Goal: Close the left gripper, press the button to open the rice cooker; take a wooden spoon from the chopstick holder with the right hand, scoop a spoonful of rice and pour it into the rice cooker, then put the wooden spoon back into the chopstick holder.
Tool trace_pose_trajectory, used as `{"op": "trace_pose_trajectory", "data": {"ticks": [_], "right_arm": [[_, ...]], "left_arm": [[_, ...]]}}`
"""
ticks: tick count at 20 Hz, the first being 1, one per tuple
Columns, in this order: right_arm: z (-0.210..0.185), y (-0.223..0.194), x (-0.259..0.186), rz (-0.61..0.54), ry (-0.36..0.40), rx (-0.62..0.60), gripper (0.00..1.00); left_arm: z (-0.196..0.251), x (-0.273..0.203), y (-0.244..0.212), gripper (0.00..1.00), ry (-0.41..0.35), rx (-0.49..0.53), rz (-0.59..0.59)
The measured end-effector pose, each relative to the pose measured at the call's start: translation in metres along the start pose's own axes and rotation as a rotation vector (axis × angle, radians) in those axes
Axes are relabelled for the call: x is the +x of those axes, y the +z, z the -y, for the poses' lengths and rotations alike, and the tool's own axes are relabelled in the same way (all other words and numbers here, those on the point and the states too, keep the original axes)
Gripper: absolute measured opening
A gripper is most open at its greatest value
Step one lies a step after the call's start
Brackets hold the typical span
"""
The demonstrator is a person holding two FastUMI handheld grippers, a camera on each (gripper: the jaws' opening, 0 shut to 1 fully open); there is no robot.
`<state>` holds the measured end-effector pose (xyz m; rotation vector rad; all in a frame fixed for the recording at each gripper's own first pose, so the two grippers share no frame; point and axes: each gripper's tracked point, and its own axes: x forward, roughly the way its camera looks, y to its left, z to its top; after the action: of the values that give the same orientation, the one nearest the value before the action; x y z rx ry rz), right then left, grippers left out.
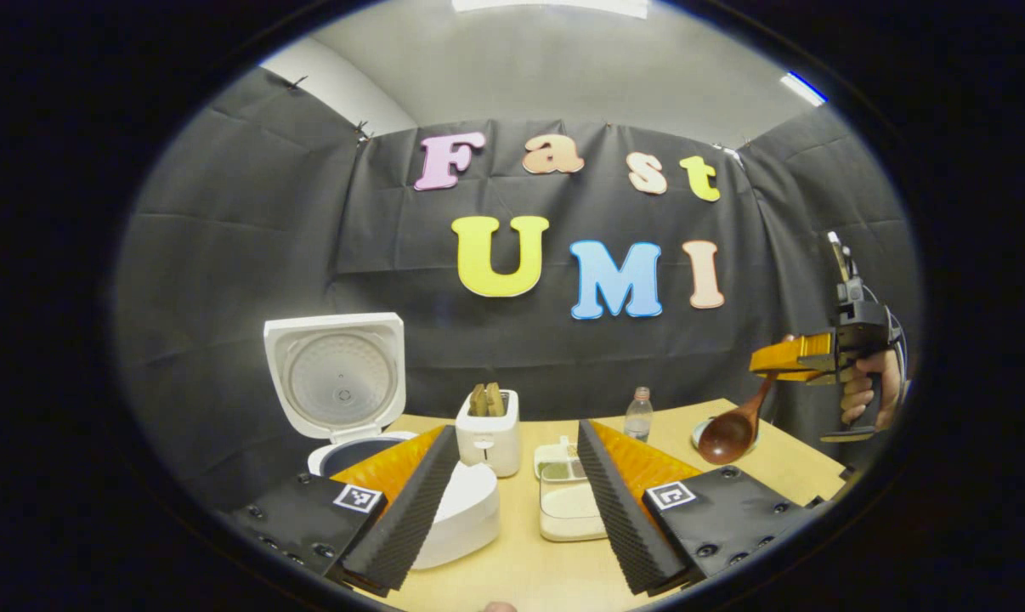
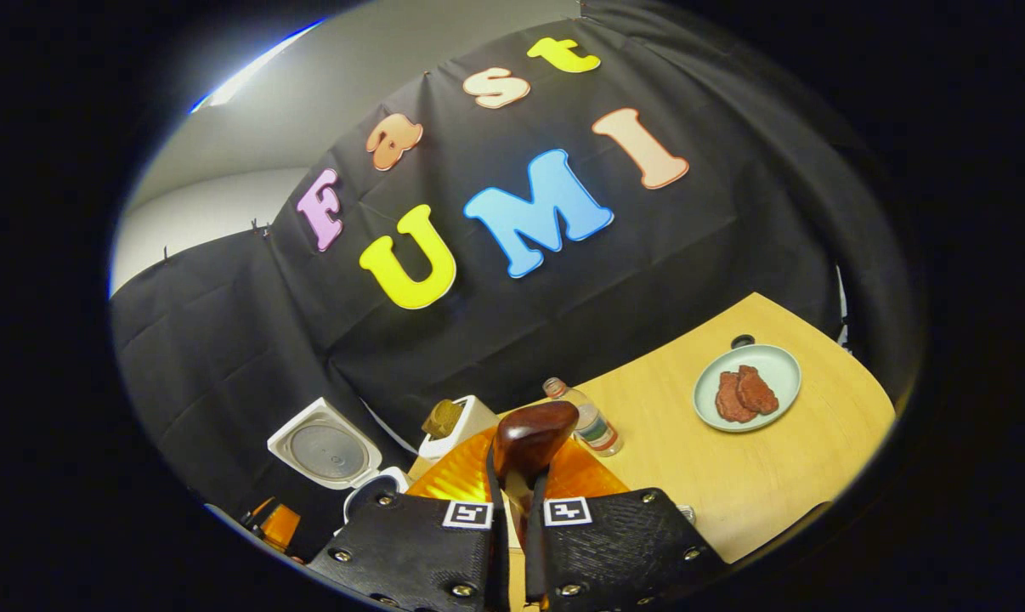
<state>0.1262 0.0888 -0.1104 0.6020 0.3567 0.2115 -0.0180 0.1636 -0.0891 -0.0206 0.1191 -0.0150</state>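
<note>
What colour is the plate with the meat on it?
Pale green plate; clearest in the right gripper view.

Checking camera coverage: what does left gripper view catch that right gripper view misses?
Left gripper view alone: the clear rice container with a divided box behind it, and the hand holding the right hand-held gripper, spoon bowl hanging down.

Right gripper view alone: a green plate with two reddish-brown pieces, plus the shut right fingers clamping the spoon handle.

Both: open rice cooker, white holder, bottle, wooden spoon, table.
</note>
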Motion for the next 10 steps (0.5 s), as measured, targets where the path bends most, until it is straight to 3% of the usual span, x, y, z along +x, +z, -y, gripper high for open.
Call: {"op": "trace_pose_trajectory", "data": {"ticks": [10], "right_arm": [[0.078, -0.025, -0.003, -0.014, -0.228, -0.018, 0.07]], "left_arm": [[0.012, -0.003, 0.026, 0.96, -0.004, 0.040, 0.015]]}}
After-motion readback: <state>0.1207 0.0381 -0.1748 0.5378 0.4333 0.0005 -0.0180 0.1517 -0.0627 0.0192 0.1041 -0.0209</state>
